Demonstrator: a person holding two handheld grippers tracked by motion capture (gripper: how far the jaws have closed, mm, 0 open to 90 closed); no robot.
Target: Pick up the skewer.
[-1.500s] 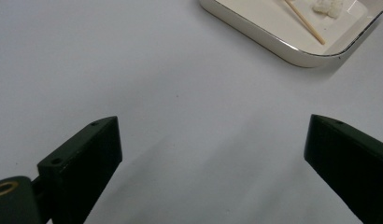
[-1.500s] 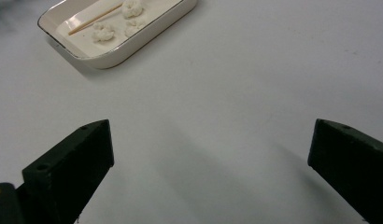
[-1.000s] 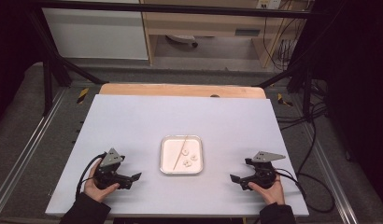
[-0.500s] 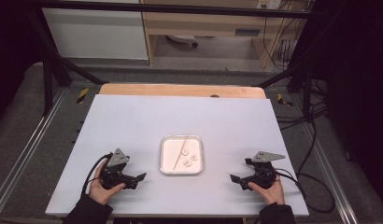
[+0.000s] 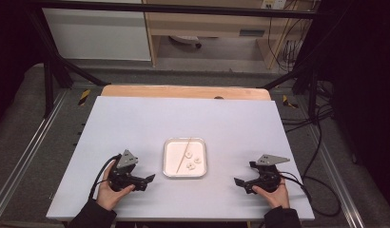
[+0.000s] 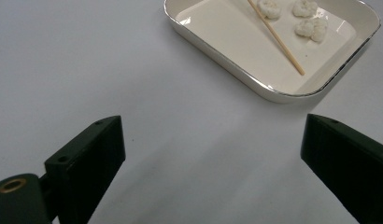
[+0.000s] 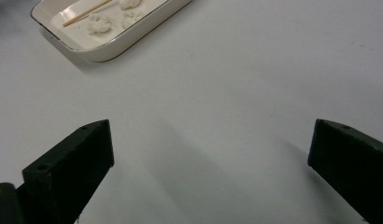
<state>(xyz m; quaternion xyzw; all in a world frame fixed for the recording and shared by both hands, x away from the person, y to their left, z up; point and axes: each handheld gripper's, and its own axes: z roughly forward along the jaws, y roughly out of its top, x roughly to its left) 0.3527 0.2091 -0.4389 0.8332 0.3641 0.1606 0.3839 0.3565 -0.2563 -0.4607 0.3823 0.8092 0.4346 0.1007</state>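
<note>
**Both grippers low and wide open, tray between them**

High view, left to right. Left gripper point(image 5: 146, 179) sits in the lower left of the frame, held in the left hand point(image 5: 111, 188), low over the pale table point(image 5: 136, 123). Jaws point right, toward the tray. Grey three-cornered plate on top; black cable loops off its left side.

Lower centre: a white tray point(image 5: 185, 156), square with rounded corners, flat on the table. Inside it, a thin wooden stick point(image 5: 185, 154) lies on a diagonal, upper right to lower left. Three small white lumps point(image 5: 193, 162) sit just right of the stick, close together. Whether the stick touches any lump, cannot tell.

Lower right: right gripper point(image 5: 241, 181) in the right hand point(image 5: 275, 194), jaws pointing left toward the tray. Cable trails off to the right edge of the table.

Each gripper stands apart from the tray, bare table between.

Left gripper view: left gripper point(image 6: 213, 140) has its jaws spread wide, one at lower left, one at lower right, nothing between them but table. Tray point(image 6: 255, 81) in the upper right of the frame, stick point(image 6: 276, 37) and lumps point(image 6: 311, 27) in it.

Right gripper view: right gripper point(image 7: 208, 140) likewise spread wide, nothing held. Tray point(image 7: 133, 39) in the upper left of the frame, with stick point(image 7: 84, 14) and lumps point(image 7: 100, 22).
</note>
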